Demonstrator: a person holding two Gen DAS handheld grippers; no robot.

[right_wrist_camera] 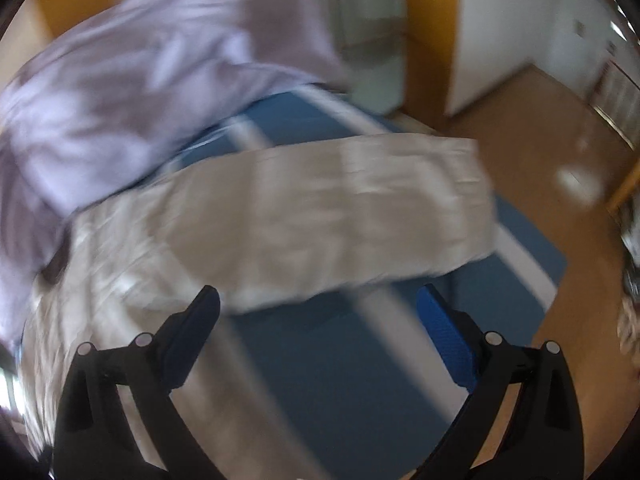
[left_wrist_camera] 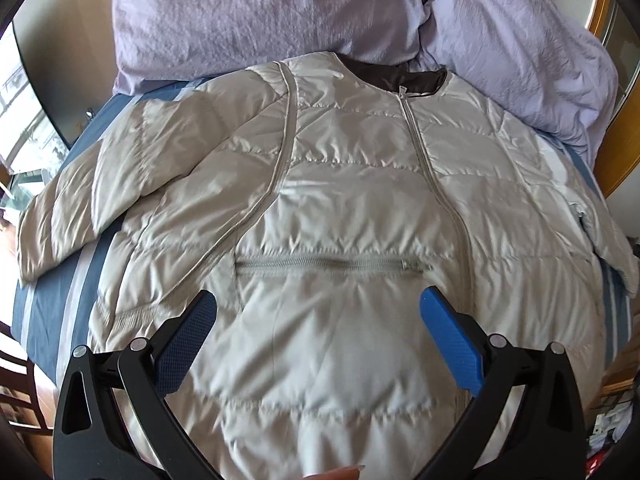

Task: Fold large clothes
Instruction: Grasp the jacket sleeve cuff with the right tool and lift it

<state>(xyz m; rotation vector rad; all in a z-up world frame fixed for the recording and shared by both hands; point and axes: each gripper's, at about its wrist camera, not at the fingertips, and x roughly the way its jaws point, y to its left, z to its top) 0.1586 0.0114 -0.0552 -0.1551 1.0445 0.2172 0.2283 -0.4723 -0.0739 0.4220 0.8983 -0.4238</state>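
A silver-white quilted jacket (left_wrist_camera: 344, 200) lies front up and zipped on a bed with a blue striped sheet (left_wrist_camera: 48, 300). Its collar points away from me and its sleeves spread to both sides. My left gripper (left_wrist_camera: 318, 312) is open and empty, above the jacket's lower front near a horizontal pocket zipper (left_wrist_camera: 328, 266). The right wrist view is blurred. It shows the jacket's right sleeve (right_wrist_camera: 340, 208) stretched across the striped sheet (right_wrist_camera: 328, 368). My right gripper (right_wrist_camera: 318, 308) is open and empty, just short of the sleeve's near edge.
Lilac bedding is piled at the head of the bed: a pillow (left_wrist_camera: 260, 12) and a bunched duvet (left_wrist_camera: 520, 52), also in the right wrist view (right_wrist_camera: 140, 80). Wooden floor (right_wrist_camera: 560, 152) and a white door (right_wrist_camera: 500, 20) lie beyond the bed's right side.
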